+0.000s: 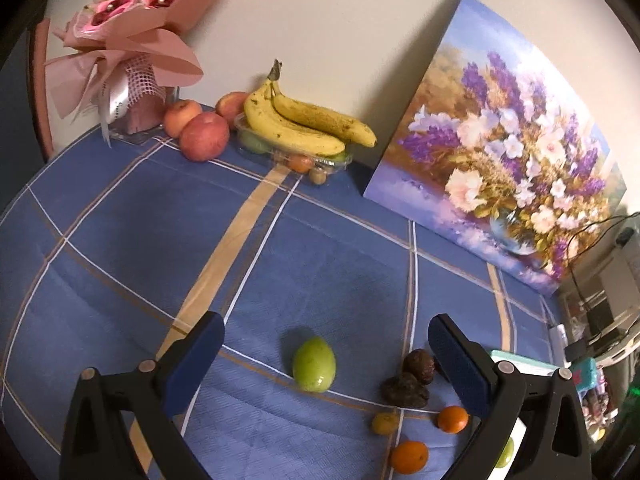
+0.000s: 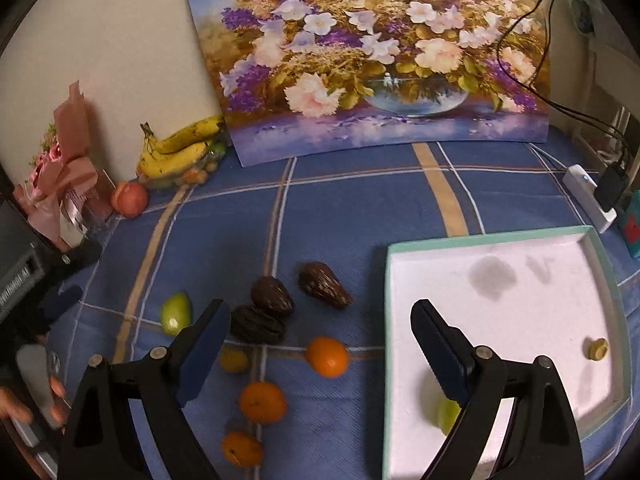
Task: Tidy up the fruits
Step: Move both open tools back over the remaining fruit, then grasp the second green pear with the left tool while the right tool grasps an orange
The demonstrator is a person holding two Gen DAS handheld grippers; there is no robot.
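left gripper (image 1: 326, 364) jaws wide open, empty, framing the green fruit (image 1: 314, 365) on the cloth (image 1: 120, 240). right gripper (image 2: 320, 344) jaws open, empty, over loose oranges (image 2: 327, 356) beside the tray (image 2: 600, 280), which already holds one green fruit (image 2: 447, 416). step in hand, as judged: picking loose fruit. next move: lower left gripper, centre jaws on the green fruit, close gently.

Blue plaid tablecloth (image 2: 344, 208), orange tangerines (image 2: 327, 356)
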